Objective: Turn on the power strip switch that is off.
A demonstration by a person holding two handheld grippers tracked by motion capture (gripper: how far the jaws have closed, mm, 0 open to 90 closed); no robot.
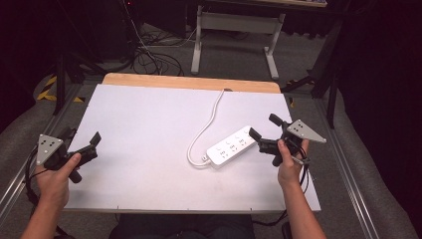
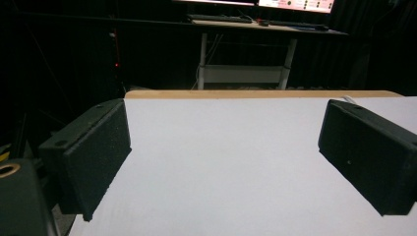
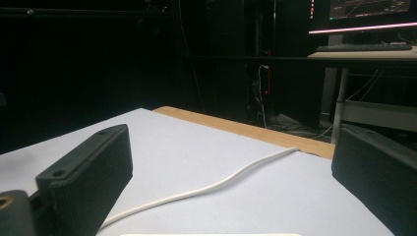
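High view: white power strip just beside gaping right gripper

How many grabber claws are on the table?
2. The left gripper is held at the table's left side; the right gripper is at the right, beside the power strip. Both are open and hold nothing.

We see a white power strip lying just beside the right gripper, off its jaw tips. Its cord curls ahead toward the table's wooden edge, and a desk stands beyond.
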